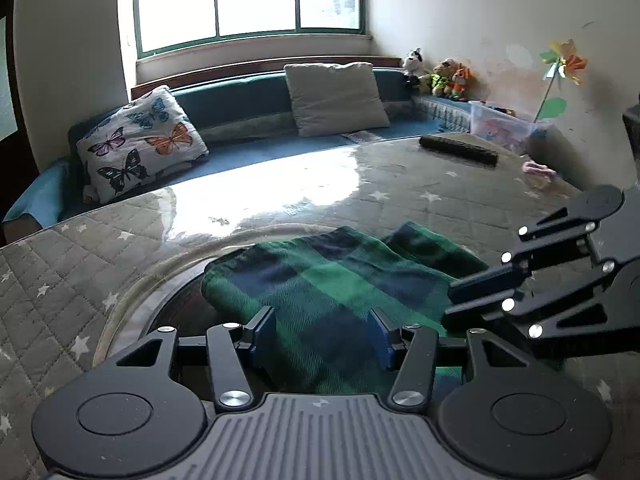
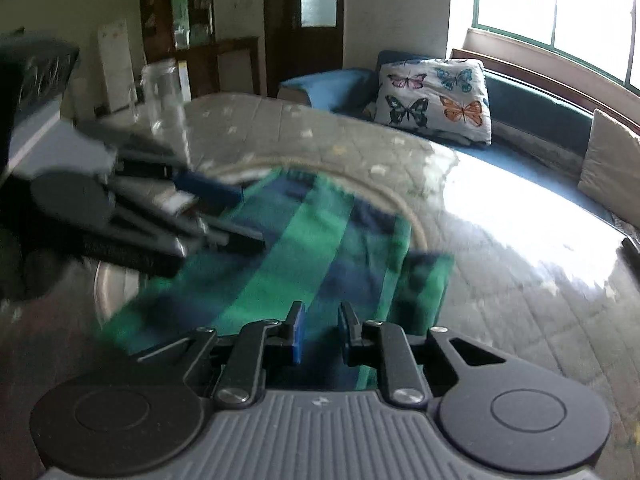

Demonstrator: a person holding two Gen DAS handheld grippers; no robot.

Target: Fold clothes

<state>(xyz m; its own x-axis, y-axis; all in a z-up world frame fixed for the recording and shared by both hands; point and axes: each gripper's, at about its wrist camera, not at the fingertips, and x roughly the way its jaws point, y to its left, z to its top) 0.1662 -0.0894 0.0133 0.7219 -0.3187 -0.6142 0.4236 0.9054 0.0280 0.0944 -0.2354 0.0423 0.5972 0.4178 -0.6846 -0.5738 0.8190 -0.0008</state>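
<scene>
A green and navy plaid cloth (image 1: 332,280) lies folded on the glass-topped table (image 1: 280,184), with a smaller folded flap at its far right. My left gripper (image 1: 326,328) is open, its jaws wide apart just above the cloth's near part. My right gripper (image 1: 450,302) reaches in from the right over the cloth's right edge. In the right wrist view the right gripper (image 2: 320,326) is open with a narrow gap, low over the cloth (image 2: 280,252), and the left gripper (image 2: 224,216) appears blurred at the left.
A dark remote (image 1: 458,149) and a pink item (image 1: 538,170) lie at the table's far right. A blue sofa (image 1: 248,104) with a butterfly pillow (image 1: 140,140) and a beige pillow (image 1: 336,96) runs behind. A clear jar (image 2: 164,92) stands at the far side.
</scene>
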